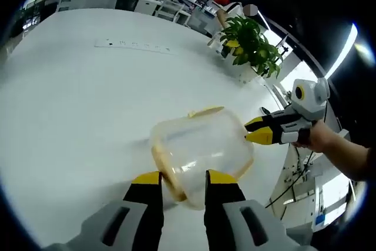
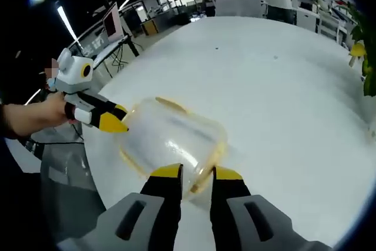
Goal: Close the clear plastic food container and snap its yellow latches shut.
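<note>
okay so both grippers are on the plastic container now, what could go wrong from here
1. The container sits near the edge of the white table; pushing from the left gripper and right gripper at opposite ends could slide it off.
2. The walls are clear and smooth, so the tips may slip off instead of pressing a yellow latch home.
3. Uneven pressure could tilt the lid so a latch misses.

Both views look down steeply from close range, from opposite ends of the clear plastic container (image 1: 202, 148) (image 2: 173, 136) on the white counter (image 1: 88, 104) (image 2: 282, 86), and each catches the other claw (image 1: 254, 130) (image 2: 117, 119).
</note>
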{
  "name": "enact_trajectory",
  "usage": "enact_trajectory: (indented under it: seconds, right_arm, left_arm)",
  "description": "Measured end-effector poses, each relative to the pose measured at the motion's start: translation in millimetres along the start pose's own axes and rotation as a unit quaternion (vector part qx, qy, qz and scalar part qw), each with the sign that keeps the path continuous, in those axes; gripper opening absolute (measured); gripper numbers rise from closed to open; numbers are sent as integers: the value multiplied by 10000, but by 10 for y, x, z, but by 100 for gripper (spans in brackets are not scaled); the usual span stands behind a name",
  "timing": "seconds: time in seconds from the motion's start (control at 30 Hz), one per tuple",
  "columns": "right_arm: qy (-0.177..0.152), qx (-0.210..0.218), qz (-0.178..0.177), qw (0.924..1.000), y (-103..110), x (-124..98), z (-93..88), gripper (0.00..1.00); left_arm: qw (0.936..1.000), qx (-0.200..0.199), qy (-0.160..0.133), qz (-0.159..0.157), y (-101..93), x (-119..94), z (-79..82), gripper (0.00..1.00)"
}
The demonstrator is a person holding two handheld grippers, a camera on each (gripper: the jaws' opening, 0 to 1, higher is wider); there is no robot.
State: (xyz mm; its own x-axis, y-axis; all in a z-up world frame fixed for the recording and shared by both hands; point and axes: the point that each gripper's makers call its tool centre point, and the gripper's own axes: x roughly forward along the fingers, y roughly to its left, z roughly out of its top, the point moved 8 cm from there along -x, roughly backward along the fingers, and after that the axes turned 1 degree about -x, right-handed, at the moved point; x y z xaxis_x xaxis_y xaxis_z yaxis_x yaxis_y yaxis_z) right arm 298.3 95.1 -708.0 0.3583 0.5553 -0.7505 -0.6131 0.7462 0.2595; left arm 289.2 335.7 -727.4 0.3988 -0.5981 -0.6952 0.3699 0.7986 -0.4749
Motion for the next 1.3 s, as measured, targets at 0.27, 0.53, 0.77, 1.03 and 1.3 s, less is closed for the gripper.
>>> enact_trajectory:
  seconds: [0.27,0.53,0.77,1.03,1.3]
  right_arm:
    - [261,207,-91,9994,20,-21,-40,16]
    - [301,398,-98,9987,120,-72,-193,17]
    - [323,-204,-59,9993,105,-49,-148,20]
    - [428,-1268,-128,9909,94,-29,-58,28]
    - [32,-1805,220,9833,138,-37,113,33]
  left_arm:
    - [9999,89,67,-66,-15,41,37,21]
    - [9988,286,327,-239,-9,63,87,22]
    - [9975,689,123,-34,-43,39,87,24]
    - [9745,2193,159,441,-160,-12,171,26]
    - [9318,3595,137,477,-239,-73,279,19]
